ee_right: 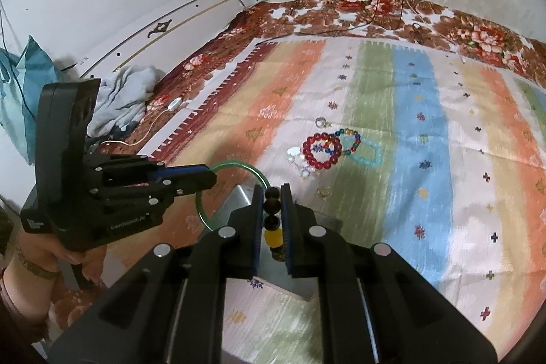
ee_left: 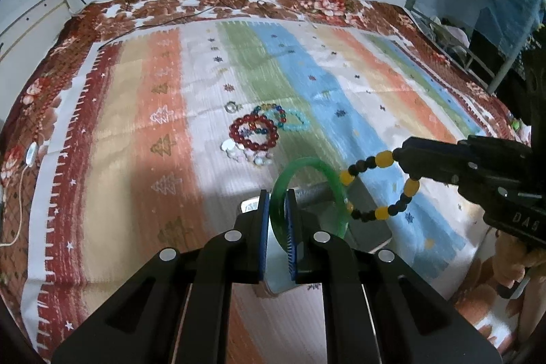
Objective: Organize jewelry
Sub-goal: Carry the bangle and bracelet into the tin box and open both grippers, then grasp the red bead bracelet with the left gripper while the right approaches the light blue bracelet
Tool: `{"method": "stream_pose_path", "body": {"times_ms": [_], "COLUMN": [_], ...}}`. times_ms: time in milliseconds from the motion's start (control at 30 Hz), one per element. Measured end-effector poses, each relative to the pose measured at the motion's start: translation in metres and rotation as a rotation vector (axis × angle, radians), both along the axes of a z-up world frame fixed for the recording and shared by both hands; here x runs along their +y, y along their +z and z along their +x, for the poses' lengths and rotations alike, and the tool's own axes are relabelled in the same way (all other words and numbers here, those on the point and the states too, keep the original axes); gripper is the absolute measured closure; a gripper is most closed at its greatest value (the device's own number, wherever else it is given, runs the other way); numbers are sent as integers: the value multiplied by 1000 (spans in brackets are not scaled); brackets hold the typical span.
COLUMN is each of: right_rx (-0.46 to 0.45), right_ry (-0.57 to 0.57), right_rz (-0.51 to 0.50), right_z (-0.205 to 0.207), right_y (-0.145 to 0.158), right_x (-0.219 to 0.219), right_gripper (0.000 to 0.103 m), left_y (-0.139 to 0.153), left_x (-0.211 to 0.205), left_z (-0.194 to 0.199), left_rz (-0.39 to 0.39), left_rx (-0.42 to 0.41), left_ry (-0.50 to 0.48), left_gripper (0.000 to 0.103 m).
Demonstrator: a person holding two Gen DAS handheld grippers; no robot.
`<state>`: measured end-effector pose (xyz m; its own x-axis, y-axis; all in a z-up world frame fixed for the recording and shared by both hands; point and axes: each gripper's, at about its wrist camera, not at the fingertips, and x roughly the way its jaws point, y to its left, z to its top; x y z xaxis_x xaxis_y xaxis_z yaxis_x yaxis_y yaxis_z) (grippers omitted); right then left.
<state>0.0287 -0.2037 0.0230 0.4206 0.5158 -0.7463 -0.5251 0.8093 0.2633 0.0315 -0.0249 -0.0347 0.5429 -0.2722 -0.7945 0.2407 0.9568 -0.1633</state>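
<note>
The left gripper (ee_left: 277,197) is angled downward, its blue pads clamped on the green bangle (ee_left: 309,193). The right gripper (ee_right: 272,193) is likewise tilted down, just right of the bangle, its pads closed on the yellow-and-black bead bracelet (ee_left: 382,186). Each gripper's handle is held from below by a hand (ee_right: 51,256), seen left of the bangle.

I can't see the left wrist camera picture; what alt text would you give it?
A left tool grips a green bangle above a striped bedspread, while the right tool holds a yellow-and-black bead bracelet beside it. More bracelets, one of red beads, lie on the spread farther off.
</note>
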Motion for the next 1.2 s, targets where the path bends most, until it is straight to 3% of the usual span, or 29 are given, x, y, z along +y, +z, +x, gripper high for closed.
{"method": "stream_pose_path", "body": {"times_ms": [67, 100, 167, 333, 767, 1200], "right_rx": [25, 31, 33, 23, 33, 47], "right_ry": [0, -5, -12, -20, -36, -59], "right_rz": [-6, -9, -11, -4, -20, -60], "right_z": [1, 2, 2, 4, 14, 47], "right_y": [-6, -8, -10, -8, -16, -29], "right_x": [-1, -2, -5, -10, -17, -16], "right_gripper": [90, 85, 63, 51, 51, 51], "left_y": [-5, -6, -6, 0, -3, -17], "left_x": [-2, -2, -1, 4, 19, 24], "left_z": [0, 1, 2, 2, 12, 53], "left_rz": [-6, -6, 3, -10, -12, 53], "left_rx": [20, 24, 22, 4, 18, 67], "left_ry": [-16, -12, -5, 6, 38, 44], "left_gripper": [91, 81, 67, 53, 53, 53]}}
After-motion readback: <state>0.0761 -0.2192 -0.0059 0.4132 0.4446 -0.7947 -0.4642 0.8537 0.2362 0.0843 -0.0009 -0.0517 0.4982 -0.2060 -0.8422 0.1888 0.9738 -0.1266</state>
